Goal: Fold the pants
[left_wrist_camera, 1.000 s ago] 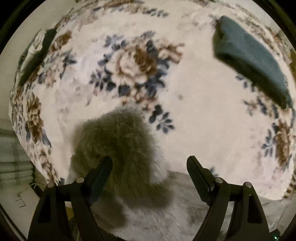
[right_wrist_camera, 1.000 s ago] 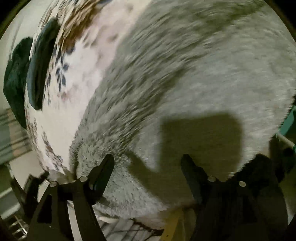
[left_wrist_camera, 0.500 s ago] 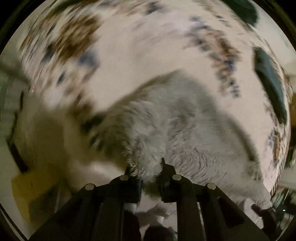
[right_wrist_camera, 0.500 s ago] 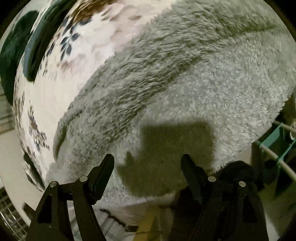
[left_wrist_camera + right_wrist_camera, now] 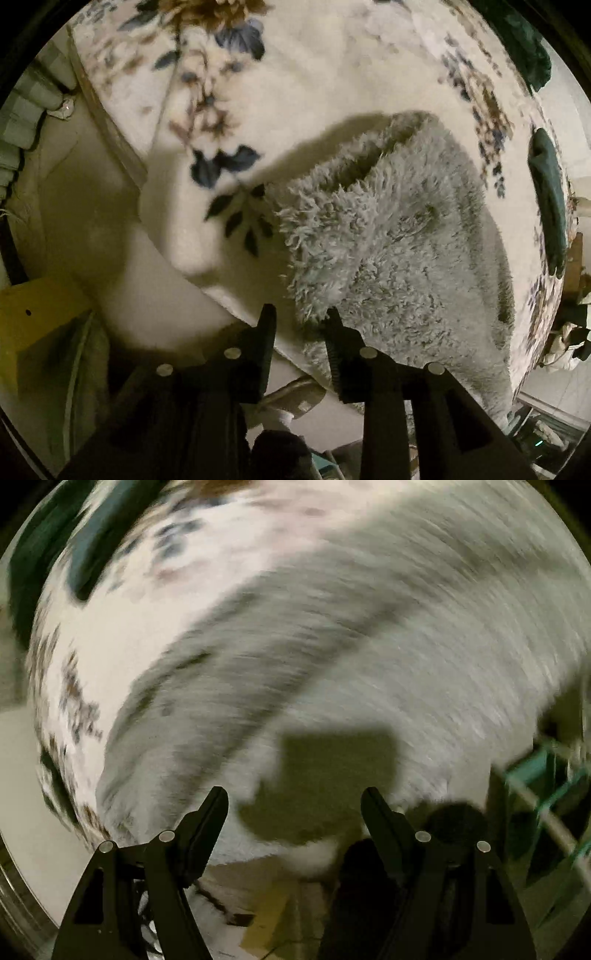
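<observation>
The fluffy grey pants (image 5: pixel 399 251) lie on the floral blanket (image 5: pixel 325 74) just ahead of the left gripper (image 5: pixel 301 317), whose part-open fingers straddle the hem without clamping it, likely positioning for a fold. The right gripper (image 5: pixel 295 801) hovers wide open, empty, above the pants.

We see the left gripper (image 5: pixel 301 314) with its jaws slightly parted, the near edge of the grey fleece pants (image 5: pixel 399 251) lying between the tips. The pants lie folded over on a floral blanket (image 5: pixel 332 74). A dark green cloth (image 5: pixel 550 199) lies at the blanket's right edge. A yellow box (image 5: pixel 33 328) sits near left.
</observation>
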Demonstrator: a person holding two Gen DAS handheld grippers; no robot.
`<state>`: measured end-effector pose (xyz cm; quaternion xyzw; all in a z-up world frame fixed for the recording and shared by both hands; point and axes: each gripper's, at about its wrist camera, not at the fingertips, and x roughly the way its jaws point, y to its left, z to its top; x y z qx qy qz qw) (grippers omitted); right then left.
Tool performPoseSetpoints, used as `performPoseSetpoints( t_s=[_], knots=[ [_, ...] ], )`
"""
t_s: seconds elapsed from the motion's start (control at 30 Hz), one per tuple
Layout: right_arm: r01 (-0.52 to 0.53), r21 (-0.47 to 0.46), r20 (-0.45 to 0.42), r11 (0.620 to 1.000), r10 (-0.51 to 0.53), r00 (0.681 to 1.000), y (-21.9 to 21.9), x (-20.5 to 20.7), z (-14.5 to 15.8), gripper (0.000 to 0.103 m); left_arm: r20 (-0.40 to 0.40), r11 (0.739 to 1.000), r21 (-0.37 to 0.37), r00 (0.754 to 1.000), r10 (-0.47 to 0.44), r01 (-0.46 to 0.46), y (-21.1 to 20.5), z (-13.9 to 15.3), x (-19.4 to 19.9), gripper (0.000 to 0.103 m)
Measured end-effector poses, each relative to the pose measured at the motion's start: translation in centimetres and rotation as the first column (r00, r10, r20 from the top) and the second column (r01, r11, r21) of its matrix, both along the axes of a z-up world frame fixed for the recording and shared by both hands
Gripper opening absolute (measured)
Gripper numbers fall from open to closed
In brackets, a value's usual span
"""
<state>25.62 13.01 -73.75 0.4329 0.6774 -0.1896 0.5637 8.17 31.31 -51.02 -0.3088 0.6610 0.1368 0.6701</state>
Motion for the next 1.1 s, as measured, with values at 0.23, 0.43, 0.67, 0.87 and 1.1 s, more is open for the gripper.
performPoseSetpoints(
  t_s=[0.23,0.43,0.67,0.87,1.1],
  knots=[
    [0.265,-0.004,0.030,0.964,-0.265,0.964,-4.5,-5.1,-4.4,0.032,0.035,0.999,0.004,0.999,0.040,-0.041,0.5,-1.6,1.3,0.011],
    [0.172,-0.096,0.095,0.980,-0.163,0.982,-3.5,-6.1,-1.1,0.007,0.106,0.998,0.057,0.994,-0.003,-0.003,1.0,1.8,1.3,0.006],
    [0.133,-0.092,-0.002,0.987,-0.134,0.991,-3.9,-9.0,-2.5,0.006,0.002,0.997,0.071,0.999,-0.035,0.035,1.1,-1.5,0.7,0.007],
    [0.039,0.013,-0.061,0.999,-0.038,0.997,-4.5,-6.9,-2.4,0.039,0.024,0.996,0.081,0.999,-0.038,0.036,0.7,1.7,0.5,0.020],
    [-0.201,-0.040,0.094,0.979,0.204,0.975,-4.6,0.5,4.3,0.061,0.105,0.981,0.167,0.987,-0.122,0.103,-3.3,8.2,0.8,0.067]
  ],
)
